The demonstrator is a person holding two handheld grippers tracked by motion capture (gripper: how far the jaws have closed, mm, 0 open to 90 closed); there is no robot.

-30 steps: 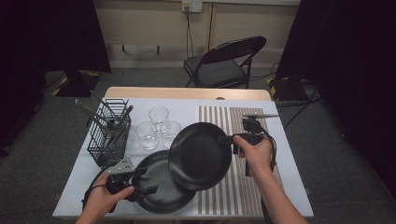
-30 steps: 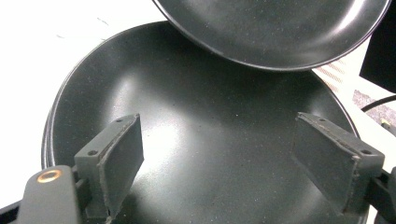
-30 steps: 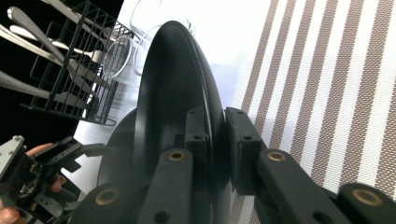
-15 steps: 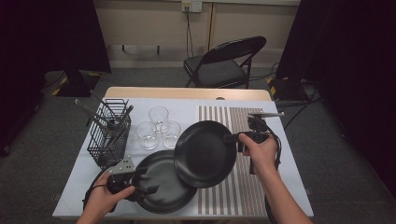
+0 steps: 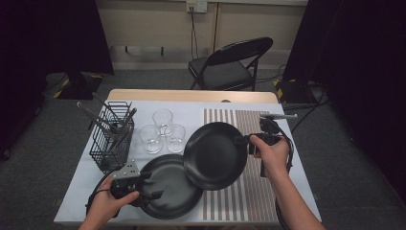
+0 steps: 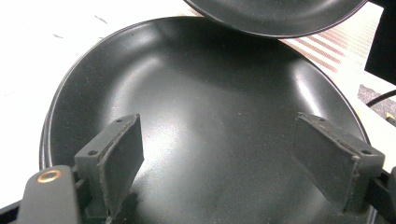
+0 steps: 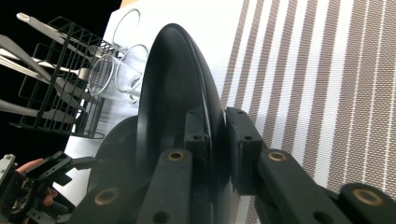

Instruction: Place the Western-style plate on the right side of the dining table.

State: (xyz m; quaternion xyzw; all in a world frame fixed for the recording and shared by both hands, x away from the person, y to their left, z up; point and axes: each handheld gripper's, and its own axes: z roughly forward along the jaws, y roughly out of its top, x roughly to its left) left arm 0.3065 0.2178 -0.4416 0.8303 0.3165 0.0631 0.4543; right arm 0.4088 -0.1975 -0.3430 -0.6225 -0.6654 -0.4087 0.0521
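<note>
Rim-gripped by the right claw (image 5: pixel 245 140), the upper plate (image 5: pixel 214 154) hangs tilted over the lower plate (image 5: pixel 168 188) near the desk's (image 5: pixel 306 191) front edge — stiff, slick, probably breakable; left claw (image 6: pixel 233 172) wide.

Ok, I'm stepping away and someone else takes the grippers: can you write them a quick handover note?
Right hand-held gripper: shut on the rim of the upper black plate, held lifted and tilted over the striped mat.
Left hand-held gripper: open, jaws either side above the lower black plate, which lies on the table.
Done: top plate picked up.
Left: set it down, likely on the mat; lower plate not yet gripped.
</note>
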